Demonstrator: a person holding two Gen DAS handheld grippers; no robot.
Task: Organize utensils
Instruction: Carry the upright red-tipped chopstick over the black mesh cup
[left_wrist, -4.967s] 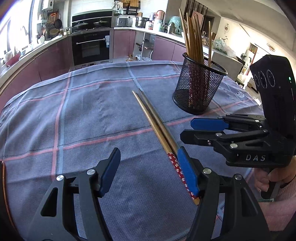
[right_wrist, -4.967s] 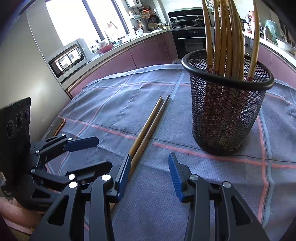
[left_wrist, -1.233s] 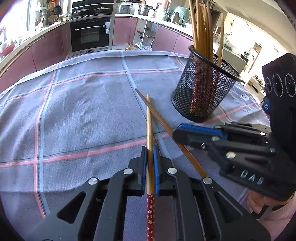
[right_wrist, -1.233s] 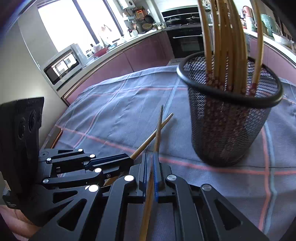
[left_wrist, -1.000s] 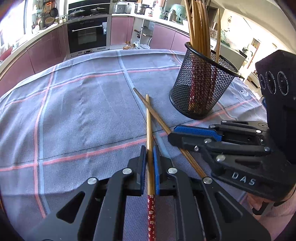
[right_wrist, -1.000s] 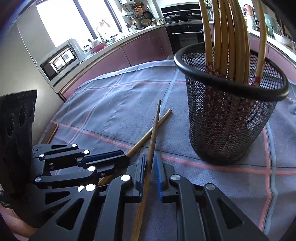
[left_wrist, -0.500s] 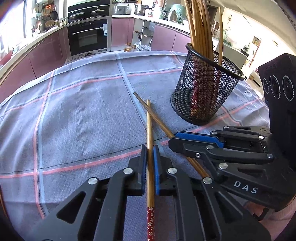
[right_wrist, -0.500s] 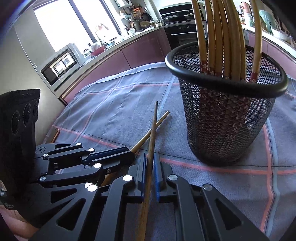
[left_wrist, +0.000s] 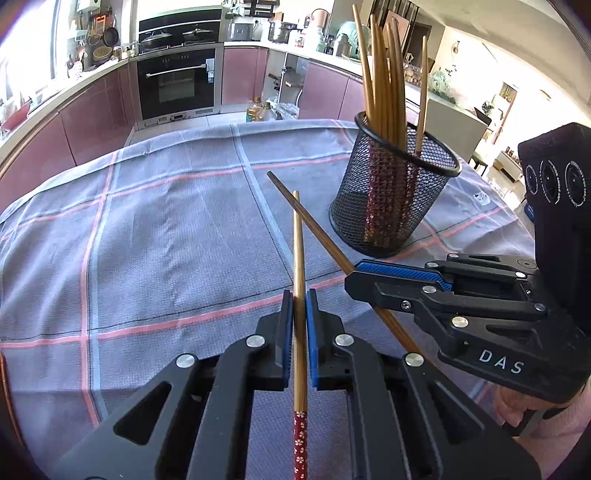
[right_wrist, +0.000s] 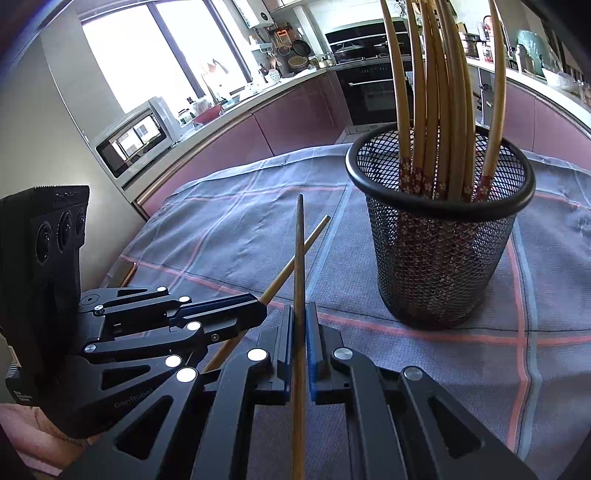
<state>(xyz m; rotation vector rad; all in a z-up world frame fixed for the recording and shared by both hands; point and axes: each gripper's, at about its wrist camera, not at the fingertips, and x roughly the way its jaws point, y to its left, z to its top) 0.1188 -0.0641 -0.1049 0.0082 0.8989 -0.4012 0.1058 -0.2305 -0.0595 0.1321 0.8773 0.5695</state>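
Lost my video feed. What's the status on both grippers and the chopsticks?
Left gripper shut on one chopstick. Right gripper shut on the other chopstick. The two cross in the air. Mesh holder upright ahead, nothing between.

Left hand-held gripper (left_wrist: 300, 314) clamped closed, right hand-held gripper (right_wrist: 300, 325) clamped closed alongside

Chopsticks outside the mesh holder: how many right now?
2. One is clamped in the left gripper, one in the right gripper; they cross in front of the mesh holder. None other shows on the checked cloth.
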